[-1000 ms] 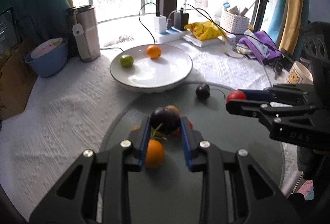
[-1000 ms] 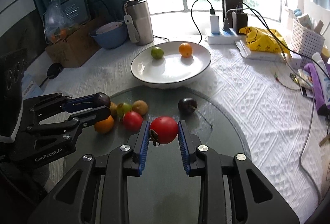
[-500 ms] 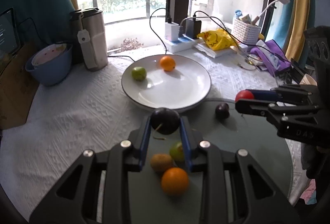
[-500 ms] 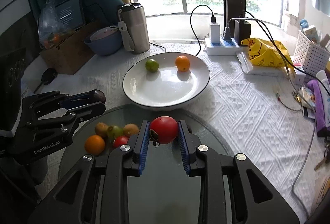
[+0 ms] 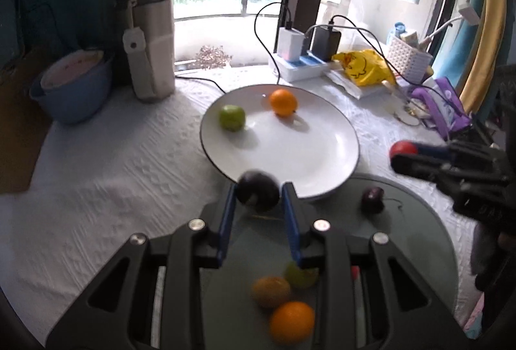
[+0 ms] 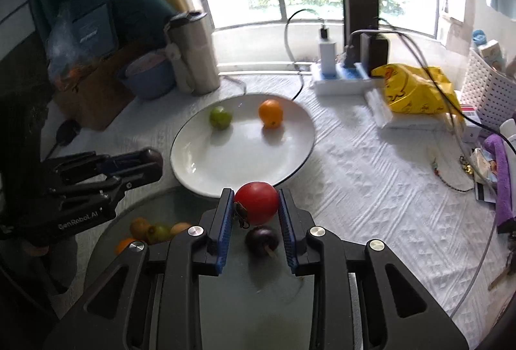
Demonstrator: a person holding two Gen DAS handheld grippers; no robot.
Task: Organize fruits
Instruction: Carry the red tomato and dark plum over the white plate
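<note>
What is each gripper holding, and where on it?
The left gripper clamps a dark plum across its sides. The right gripper clamps a red tomato across its sides, with the stem end towards the left pad.

A steel flask [image 5: 151,46] stands beside a blue bowl [image 5: 72,92]. Behind, a power strip [image 5: 301,67] with chargers, a yellow bag [image 5: 364,69] and a white basket [image 5: 408,59].

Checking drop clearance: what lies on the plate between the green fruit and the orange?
Nothing: bare white plate separates the green fruit from the orange, clearest in the right wrist view.
</note>
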